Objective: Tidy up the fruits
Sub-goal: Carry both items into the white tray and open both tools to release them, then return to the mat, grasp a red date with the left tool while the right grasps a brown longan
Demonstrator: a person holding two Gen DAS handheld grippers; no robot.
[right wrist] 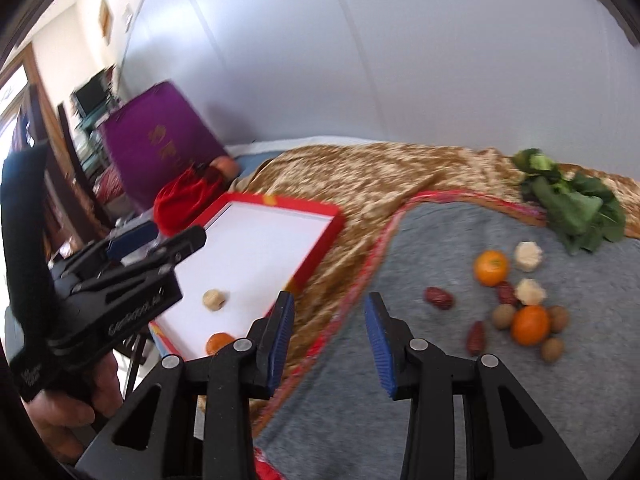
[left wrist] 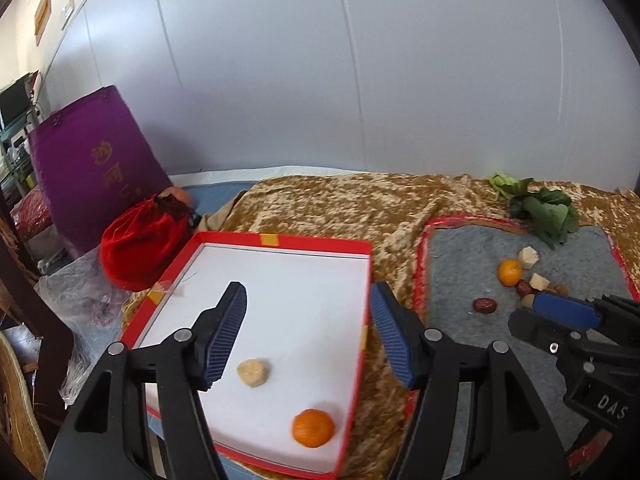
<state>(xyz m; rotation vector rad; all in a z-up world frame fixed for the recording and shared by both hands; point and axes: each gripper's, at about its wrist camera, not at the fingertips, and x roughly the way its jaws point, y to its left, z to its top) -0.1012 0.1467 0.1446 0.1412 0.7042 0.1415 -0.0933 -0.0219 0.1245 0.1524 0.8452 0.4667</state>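
1. A purple box (left wrist: 94, 168) is leaning against the white wall (left wrist: 360, 80) at the far left, with a red pouch (left wrist: 140, 248) sitting just in front of it.
2. A red-rimmed tray (left wrist: 320, 242) with a white floor is lying on the gold cloth (left wrist: 320, 204), right of the pouch.
3. Inside the tray, a pale lump (left wrist: 252, 372) is resting near the middle and an orange (left wrist: 313, 427) is sitting near the close corner; the two are apart.
4. The left gripper (left wrist: 308, 330) is hovering above the tray with its fingers (left wrist: 224, 336) standing wide apart and nothing between them; the right one is hanging over the tray's right rim.
5. In the right wrist view, a hand (right wrist: 76, 400) is holding the left gripper's handle at the left edge.
6. The right gripper (right wrist: 330, 344) is hovering over the border of the gold cloth and the grey mat (right wrist: 400, 360), its fingers (right wrist: 378, 344) partly apart and gripping nothing.
7. On the mat, the remaining fruit is lying in a loose cluster: a red date (right wrist: 439, 298) by itself, a second date (right wrist: 476, 338), two more oranges (right wrist: 491, 267), two pale lumps (right wrist: 529, 255) and a few brown nuts (right wrist: 504, 316).
8. Green leaves (right wrist: 576, 204) are lying at the mat's far right corner.
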